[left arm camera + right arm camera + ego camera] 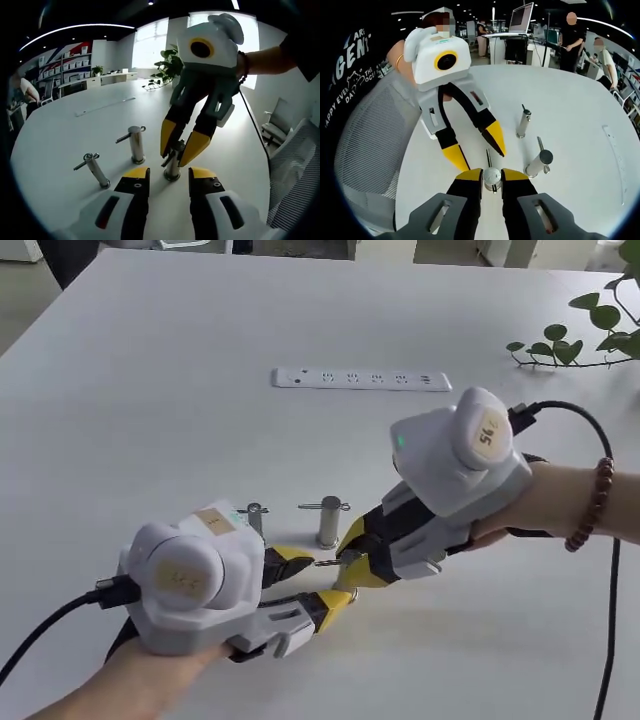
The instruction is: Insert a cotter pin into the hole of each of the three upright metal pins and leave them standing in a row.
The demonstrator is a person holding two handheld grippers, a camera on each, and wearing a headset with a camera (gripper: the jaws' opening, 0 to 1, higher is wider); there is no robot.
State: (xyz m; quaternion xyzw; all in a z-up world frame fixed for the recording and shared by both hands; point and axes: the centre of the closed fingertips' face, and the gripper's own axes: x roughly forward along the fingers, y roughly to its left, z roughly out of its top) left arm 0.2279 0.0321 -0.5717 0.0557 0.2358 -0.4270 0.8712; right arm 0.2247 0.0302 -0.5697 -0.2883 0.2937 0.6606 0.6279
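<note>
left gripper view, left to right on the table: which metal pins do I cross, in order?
first metal pin → second metal pin → third metal pin, its top between the jaws of the right gripper.

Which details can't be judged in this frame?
Left gripper view: top of third pin hidden by right gripper, so hole unreadable.
Head view: third pin mostly hidden behind both grippers.
Right gripper view: third pin seen end-on, hole out of sight.
Head view: base of leftmost pin behind left gripper.
</note>
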